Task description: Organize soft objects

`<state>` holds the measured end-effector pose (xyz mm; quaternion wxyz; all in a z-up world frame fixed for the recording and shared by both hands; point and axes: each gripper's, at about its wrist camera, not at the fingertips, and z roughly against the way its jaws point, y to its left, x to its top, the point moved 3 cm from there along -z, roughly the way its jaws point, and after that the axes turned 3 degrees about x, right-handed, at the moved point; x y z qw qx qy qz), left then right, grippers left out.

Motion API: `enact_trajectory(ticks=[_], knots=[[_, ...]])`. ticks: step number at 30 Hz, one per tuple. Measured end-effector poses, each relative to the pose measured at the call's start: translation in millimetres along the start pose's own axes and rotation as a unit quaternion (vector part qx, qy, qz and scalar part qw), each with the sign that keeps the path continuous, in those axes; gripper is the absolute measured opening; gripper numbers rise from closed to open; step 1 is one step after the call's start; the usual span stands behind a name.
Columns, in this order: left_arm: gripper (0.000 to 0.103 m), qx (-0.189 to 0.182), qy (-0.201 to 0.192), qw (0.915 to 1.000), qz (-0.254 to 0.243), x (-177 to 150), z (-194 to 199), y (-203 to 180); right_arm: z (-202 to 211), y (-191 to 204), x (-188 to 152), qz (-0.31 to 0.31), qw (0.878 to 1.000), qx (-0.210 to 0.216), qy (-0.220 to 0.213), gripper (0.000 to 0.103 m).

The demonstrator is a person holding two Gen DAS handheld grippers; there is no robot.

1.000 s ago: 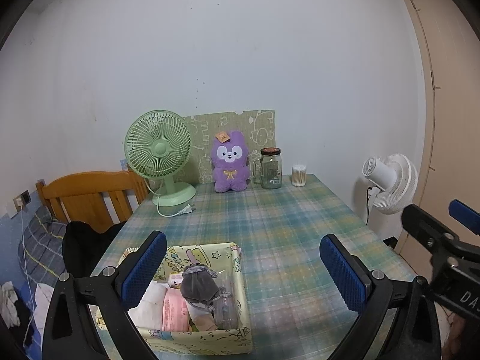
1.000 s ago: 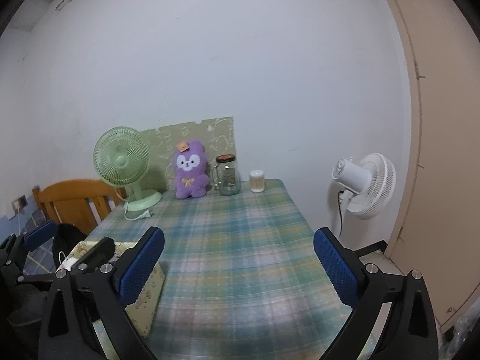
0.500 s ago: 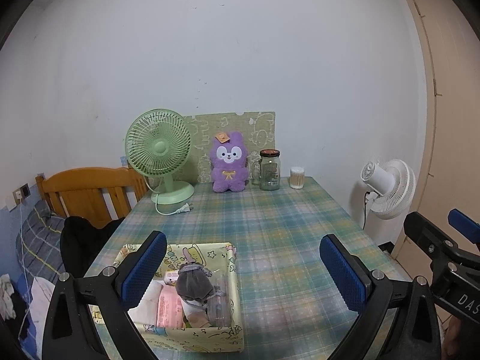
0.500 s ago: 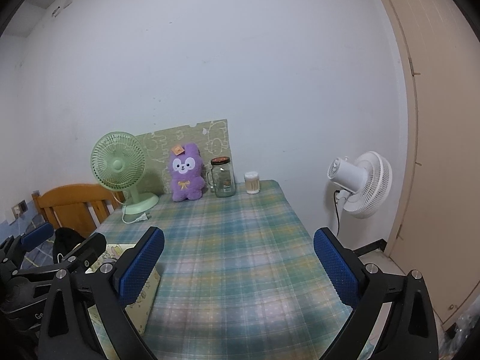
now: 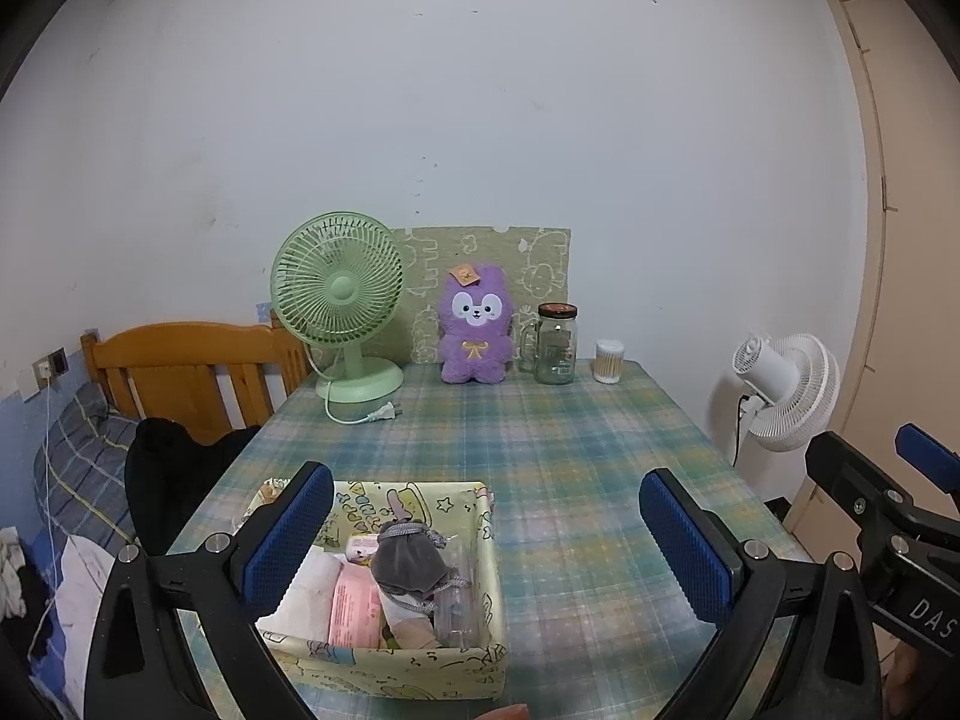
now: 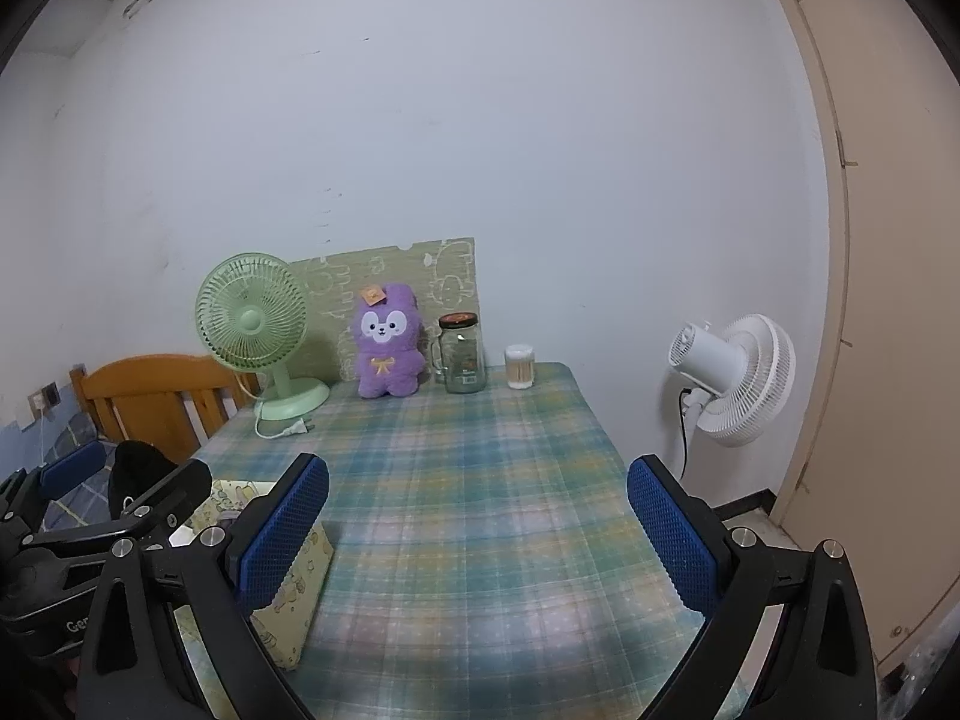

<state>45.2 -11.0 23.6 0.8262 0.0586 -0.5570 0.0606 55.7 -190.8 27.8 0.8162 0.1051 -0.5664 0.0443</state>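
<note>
Biggest thing in shot was the table (image 5: 576, 438) with its blue-green checked cloth, pushed up against a plain white wall. A wooden chair (image 5: 192, 372) sat at its left side and a white fan (image 5: 786, 390) stood off the right edge, near the door.

At the far end of the table a green desk fan (image 5: 339, 306) stood on the left, its plug lying loose on the cloth. Just beside it a purple plush bunny (image 5: 474, 327) sat upright against a patterned board (image 5: 528, 264), then a glass jar (image 5: 557, 343) and a small tub of cotton swabs (image 5: 609, 353), all in a row.

Near the front left corner was the yellow cartoon-print box (image 5: 414, 663), holding a grey drawstring pouch (image 5: 408, 564) on top, a pink packet (image 5: 354, 606) and some white cloth beside it.

The left gripper (image 5: 486, 534) hung over that box with its jaws spread wide and nothing between them. The right gripper (image 6: 477, 531) was the same deal, jaws wide apart and holding nothing, over bare cloth to the right of the box.
</note>
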Motion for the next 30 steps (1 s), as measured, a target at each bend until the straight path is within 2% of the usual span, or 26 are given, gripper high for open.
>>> enact_trajectory(ticks=[30], knots=[[0.103, -0.004, 0.001, 1.0, 0.007, -2.1, 2.2, 5.8, 1.5, 3.9, -0.2, 0.003, 1.0, -0.008, 0.0, 0.101]])
